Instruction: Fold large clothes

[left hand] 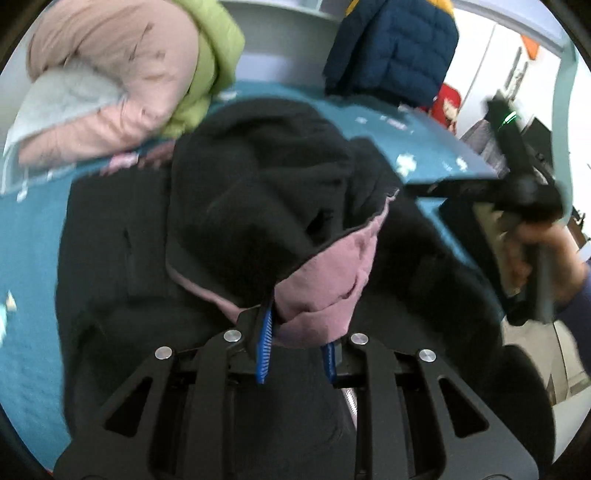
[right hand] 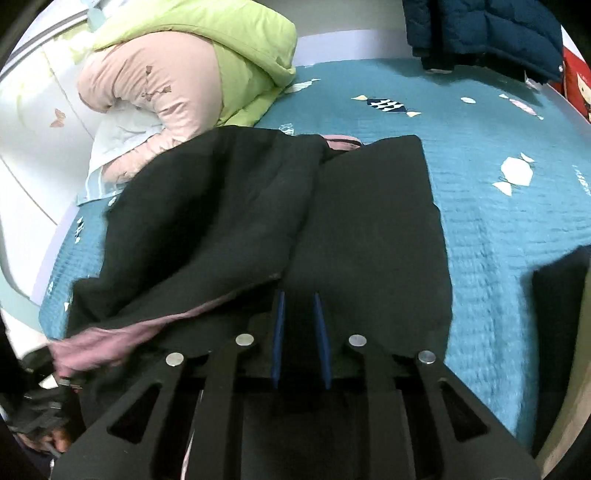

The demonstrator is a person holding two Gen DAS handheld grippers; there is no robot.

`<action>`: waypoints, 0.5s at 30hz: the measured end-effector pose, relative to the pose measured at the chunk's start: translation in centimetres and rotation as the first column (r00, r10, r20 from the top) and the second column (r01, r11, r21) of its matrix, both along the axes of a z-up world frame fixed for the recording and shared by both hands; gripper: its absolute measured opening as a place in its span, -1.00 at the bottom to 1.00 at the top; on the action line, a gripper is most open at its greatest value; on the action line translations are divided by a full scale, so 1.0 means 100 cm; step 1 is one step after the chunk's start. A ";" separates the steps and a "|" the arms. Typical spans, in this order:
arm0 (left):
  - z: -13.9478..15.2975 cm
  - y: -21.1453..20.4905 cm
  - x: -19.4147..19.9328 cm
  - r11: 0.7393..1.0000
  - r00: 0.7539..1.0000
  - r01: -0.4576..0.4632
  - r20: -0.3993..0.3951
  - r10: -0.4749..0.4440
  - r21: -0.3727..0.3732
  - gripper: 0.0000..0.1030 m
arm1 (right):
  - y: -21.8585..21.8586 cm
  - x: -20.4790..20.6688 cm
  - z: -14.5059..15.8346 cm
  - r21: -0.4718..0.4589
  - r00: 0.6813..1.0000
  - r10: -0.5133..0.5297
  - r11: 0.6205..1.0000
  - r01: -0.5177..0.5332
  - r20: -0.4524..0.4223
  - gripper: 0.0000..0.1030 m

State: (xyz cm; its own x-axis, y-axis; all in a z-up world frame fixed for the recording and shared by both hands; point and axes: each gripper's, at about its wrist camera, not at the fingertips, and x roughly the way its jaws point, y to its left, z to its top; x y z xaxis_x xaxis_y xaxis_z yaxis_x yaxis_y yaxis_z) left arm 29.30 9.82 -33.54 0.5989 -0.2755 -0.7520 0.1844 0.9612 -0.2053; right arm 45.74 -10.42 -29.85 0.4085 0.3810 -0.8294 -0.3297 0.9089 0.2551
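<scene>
A large black jacket [left hand: 258, 177] with a mauve pink lining [left hand: 328, 284] lies on a teal bedspread [left hand: 26, 240]. My left gripper [left hand: 299, 343] is shut on a bunched fold of the jacket's lining and black edge, held up over the garment. In the right wrist view the jacket [right hand: 369, 229] lies flat below, with one part folded over at the left and lining showing [right hand: 96, 341]. My right gripper [right hand: 300, 332] hovers over the jacket, blue pads [right hand: 277, 332] a little apart with nothing between them. The right gripper also shows at the right of the left wrist view [left hand: 524, 192].
A heap of pink [right hand: 177, 81] and lime green [right hand: 236, 40] padded coats lies at the bed's far left. A navy puffer jacket [right hand: 487, 29] hangs at the far right. A red item [left hand: 448, 105] stands beyond the bed. The teal bedspread [right hand: 498, 229] lies bare to the right.
</scene>
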 end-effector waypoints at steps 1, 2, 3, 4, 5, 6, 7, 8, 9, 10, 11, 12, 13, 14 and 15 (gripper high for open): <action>-0.005 -0.001 -0.002 1.000 1.000 -0.005 -0.004 0.005 0.008 -0.57 | -0.002 -0.004 0.005 -0.005 1.000 -0.017 1.000 0.017 0.002 -0.67; -0.010 -0.002 -0.005 1.000 1.000 -0.013 -0.004 0.013 0.011 -0.57 | -0.003 -0.005 0.008 -0.013 1.000 -0.030 0.999 0.030 0.005 -0.66; -0.014 -0.003 -0.006 1.000 1.000 -0.019 -0.005 0.019 0.007 -0.57 | -0.003 -0.008 0.014 -0.012 0.999 -0.038 0.999 0.039 0.017 -0.66; -0.018 -0.003 -0.007 1.000 1.000 -0.026 -0.013 0.026 0.005 -0.57 | -0.001 -0.011 0.023 0.011 0.998 -0.044 0.999 0.044 0.035 -0.64; -0.021 -0.004 -0.008 0.999 0.999 -0.032 -0.021 0.032 0.004 -0.57 | 0.003 -0.013 0.027 0.033 0.998 -0.041 0.999 0.039 0.041 -0.63; -0.023 -0.004 -0.010 0.999 0.999 -0.030 -0.018 0.030 0.012 -0.57 | 0.010 -0.014 0.032 0.059 0.999 -0.030 0.998 0.028 0.044 -0.63; -0.023 -0.006 -0.012 0.999 1.000 -0.026 -0.013 0.026 0.026 -0.57 | 0.015 -0.016 0.036 0.078 0.998 -0.021 0.997 0.017 0.051 -0.62; -0.024 -0.007 -0.016 0.999 1.000 -0.022 -0.012 0.023 0.034 -0.57 | 0.029 -0.015 0.041 0.107 0.998 0.000 0.994 -0.006 0.057 -0.62; -0.024 -0.007 -0.017 0.999 1.000 -0.023 -0.014 0.023 0.032 -0.56 | 0.039 -0.013 0.043 0.129 0.999 0.014 0.991 -0.020 0.050 -0.62; -0.024 -0.006 -0.019 0.999 1.000 -0.022 -0.015 0.022 0.023 -0.56 | 0.050 -0.012 0.044 0.162 0.999 0.022 0.986 -0.029 0.040 -0.62; -0.024 -0.004 -0.021 1.000 1.000 -0.022 -0.012 0.022 0.021 -0.52 | 0.060 -0.009 0.044 0.187 0.999 0.032 0.982 -0.037 0.029 -0.62; -0.023 -0.003 -0.023 0.999 1.000 -0.024 -0.002 0.024 0.028 -0.47 | 0.069 -0.007 0.043 0.213 0.999 0.042 0.976 -0.045 0.019 -0.62; -0.022 -0.004 -0.027 0.999 1.000 -0.016 0.001 0.016 0.031 -0.36 | 0.081 -0.004 0.040 0.251 0.998 0.062 0.966 -0.059 -0.002 -0.62; -0.021 -0.004 -0.030 0.999 1.000 -0.007 0.001 0.007 0.035 -0.18 | 0.089 -0.001 0.034 0.271 0.996 0.083 0.960 -0.072 -0.030 -0.62; -0.020 -0.004 -0.035 0.999 1.000 -0.010 -0.001 0.010 0.049 -0.11 | 0.099 0.002 0.023 0.281 0.992 0.100 0.957 -0.075 -0.077 -0.62</action>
State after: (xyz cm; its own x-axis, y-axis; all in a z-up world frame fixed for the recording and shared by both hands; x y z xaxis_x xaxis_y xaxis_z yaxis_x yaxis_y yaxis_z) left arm 25.76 9.47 -35.53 0.6007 -0.2320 -0.7651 0.1746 0.9719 -0.1576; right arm 45.89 -0.57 -27.58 0.2921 0.6318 -0.7180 -0.3690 0.7670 0.5249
